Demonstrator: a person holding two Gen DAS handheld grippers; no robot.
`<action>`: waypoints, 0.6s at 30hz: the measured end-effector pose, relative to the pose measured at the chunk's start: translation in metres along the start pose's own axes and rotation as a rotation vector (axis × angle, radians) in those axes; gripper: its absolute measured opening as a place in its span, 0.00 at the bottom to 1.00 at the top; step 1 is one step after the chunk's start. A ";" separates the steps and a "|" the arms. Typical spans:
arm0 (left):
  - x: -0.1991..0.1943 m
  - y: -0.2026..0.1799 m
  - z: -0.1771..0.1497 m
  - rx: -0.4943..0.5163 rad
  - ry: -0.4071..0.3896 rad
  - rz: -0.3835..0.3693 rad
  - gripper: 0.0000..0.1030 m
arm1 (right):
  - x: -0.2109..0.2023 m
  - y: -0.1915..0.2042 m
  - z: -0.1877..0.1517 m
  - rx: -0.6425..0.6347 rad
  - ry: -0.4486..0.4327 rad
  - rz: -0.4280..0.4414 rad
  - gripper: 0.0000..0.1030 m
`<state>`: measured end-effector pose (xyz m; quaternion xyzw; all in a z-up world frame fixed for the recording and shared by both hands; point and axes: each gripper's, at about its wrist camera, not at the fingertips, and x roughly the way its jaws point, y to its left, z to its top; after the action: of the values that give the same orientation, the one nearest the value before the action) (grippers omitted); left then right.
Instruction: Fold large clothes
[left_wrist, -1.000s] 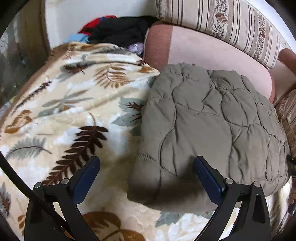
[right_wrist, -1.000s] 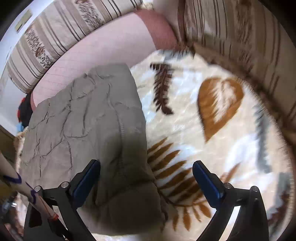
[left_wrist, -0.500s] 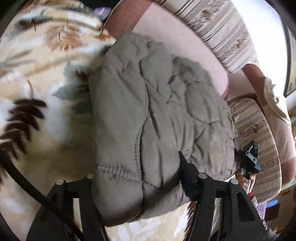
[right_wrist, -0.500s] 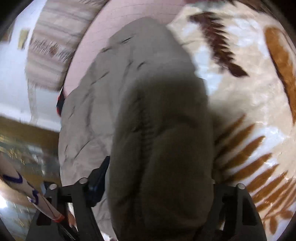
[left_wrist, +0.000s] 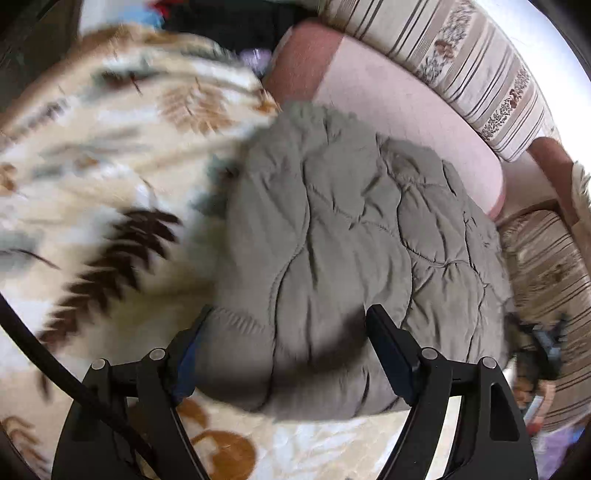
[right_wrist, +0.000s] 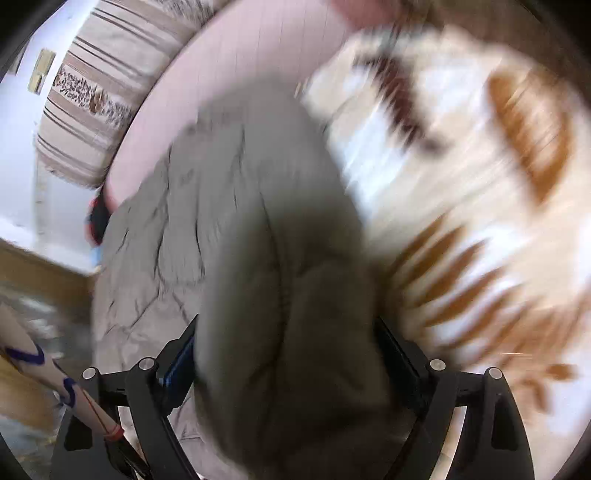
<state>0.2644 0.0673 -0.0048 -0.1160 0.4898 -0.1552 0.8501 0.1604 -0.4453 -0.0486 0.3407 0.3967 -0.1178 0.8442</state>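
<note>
A folded grey-green quilted jacket (left_wrist: 351, 236) lies on a leaf-patterned blanket (left_wrist: 92, 192) against a pink sofa cushion (left_wrist: 399, 99). My left gripper (left_wrist: 291, 350) is shut on the jacket's near left corner, the thick bundle filling the gap between its fingers. My right gripper (right_wrist: 284, 362) is shut on the jacket (right_wrist: 258, 240) at its near right end, which bulges up between the fingers. Both views are blurred by motion. The other gripper shows at the left wrist view's right edge (left_wrist: 543, 343).
A striped sofa back cushion (left_wrist: 461, 62) runs behind the pink one. A pile of dark and red clothes (left_wrist: 221, 18) lies at the blanket's far end. A striped sofa arm (left_wrist: 546, 280) is to the right. The blanket (right_wrist: 480, 206) spreads right of the jacket.
Both grippers went from open beside the jacket to closed on its near ends. The jacket bundle is now bunched between the fingers and both views are swinging.
</note>
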 end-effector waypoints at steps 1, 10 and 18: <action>-0.009 -0.002 -0.003 0.013 -0.027 0.025 0.78 | -0.012 0.001 0.001 -0.029 -0.044 -0.042 0.88; -0.052 -0.017 -0.029 0.080 -0.220 0.234 0.78 | -0.060 0.089 -0.038 -0.383 -0.235 -0.160 0.88; -0.062 -0.030 -0.052 0.070 -0.329 0.305 0.87 | 0.011 0.216 -0.064 -0.605 -0.149 0.006 0.83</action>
<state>0.1855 0.0603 0.0295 -0.0348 0.3508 -0.0210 0.9356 0.2311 -0.2417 0.0182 0.0658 0.3497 -0.0166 0.9344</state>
